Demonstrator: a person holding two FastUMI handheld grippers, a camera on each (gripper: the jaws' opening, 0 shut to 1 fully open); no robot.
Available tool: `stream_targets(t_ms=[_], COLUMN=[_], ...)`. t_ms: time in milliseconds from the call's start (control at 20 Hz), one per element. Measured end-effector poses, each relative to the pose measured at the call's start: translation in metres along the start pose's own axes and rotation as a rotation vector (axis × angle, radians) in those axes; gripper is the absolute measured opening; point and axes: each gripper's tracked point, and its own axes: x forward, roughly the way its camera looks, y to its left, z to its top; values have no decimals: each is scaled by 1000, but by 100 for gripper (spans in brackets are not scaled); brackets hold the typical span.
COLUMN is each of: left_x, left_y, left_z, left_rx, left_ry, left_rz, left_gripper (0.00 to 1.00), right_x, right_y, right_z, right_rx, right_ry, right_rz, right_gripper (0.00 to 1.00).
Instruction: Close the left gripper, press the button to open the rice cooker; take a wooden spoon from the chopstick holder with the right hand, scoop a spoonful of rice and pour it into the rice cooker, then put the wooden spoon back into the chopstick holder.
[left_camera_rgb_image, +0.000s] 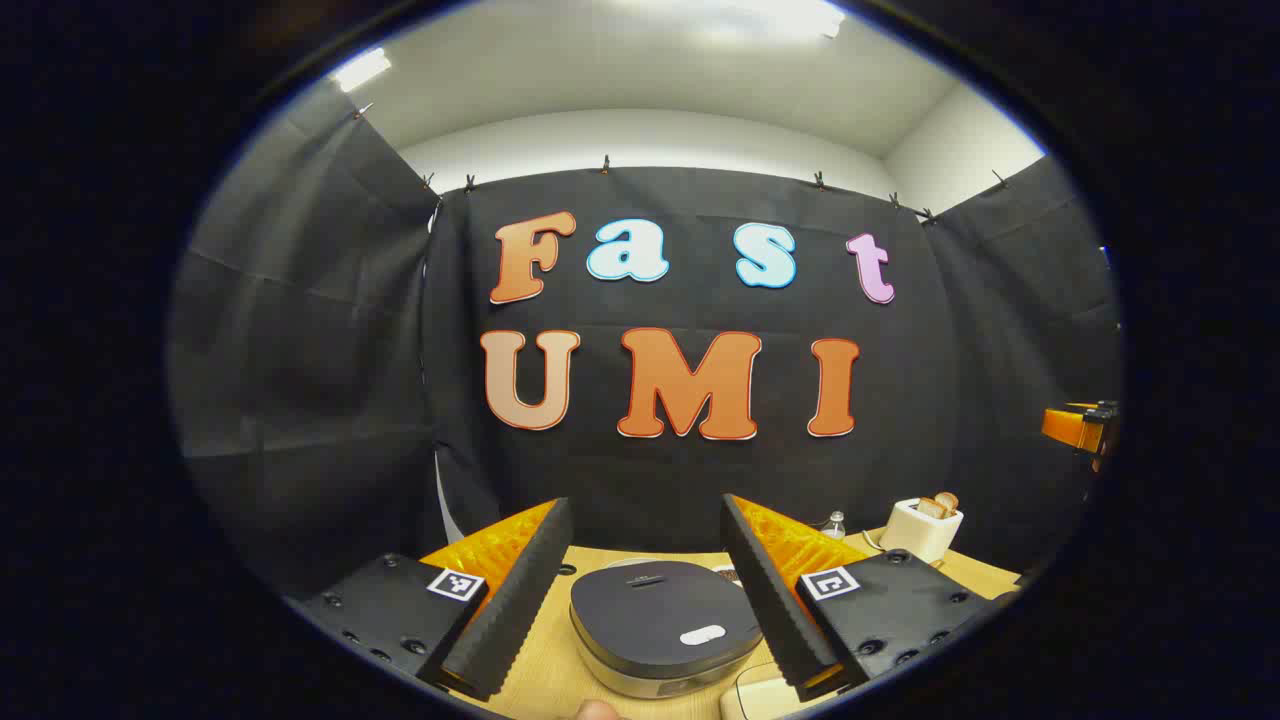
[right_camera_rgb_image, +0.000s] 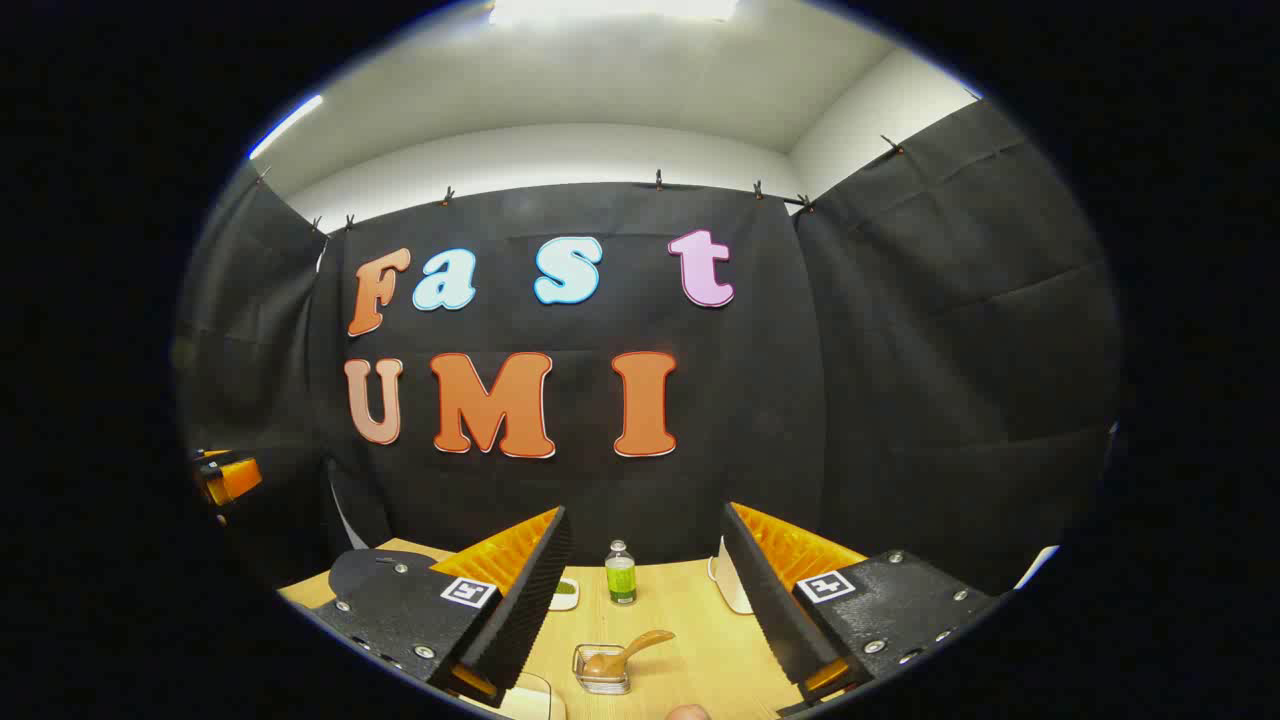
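No readable text on any object (only unreadable square markers (left_camera_rgb_image: 457, 585) on the grippers)

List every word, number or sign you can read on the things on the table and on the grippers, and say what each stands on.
No readable text.
Rice cooker: small marks on the closed lid, too small to read.
Bottle: green label, too small to read.
Left gripper and right gripper: square black-and-white code tags beside the open jaws, patterns, not words.
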Motion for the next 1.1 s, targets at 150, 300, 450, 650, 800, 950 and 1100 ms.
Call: stream_targets(t_ms=[150, 300, 450, 650, 800, 950, 1100], left_x=[-4, -6, -7, -4, -2, 0, -1], left_y=[3, 5, 2, 0, -5, -7, -19], left_z=[2, 4, 1, -3, -5, -10, -15], left_rx=[6, 17, 10, 9, 1, -5, 11], left_ry=[-8, -14, -7, 8, 18, 33, 46], left_rz=[19, 29, 26, 16, 2, -9, -48], left_gripper=[98, 99, 99, 97, 97, 98, 93], right_x=[-4, -7, -7, -10, -9, -10, -10], right_y=[0, 3, 1, 9, 11, 16, 17], right_z=[1, 1, 1, -1, -3, -4, -6], right_rx=[3, 11, -5, -3, -9, -10, -12], right_ry=[-7, -10, -17, -11, -4, -3, -1], right_rz=[5, 14, 2, 24, 34, 52, 62], right_gripper=[93, 93, 93, 94, 94, 94, 94])
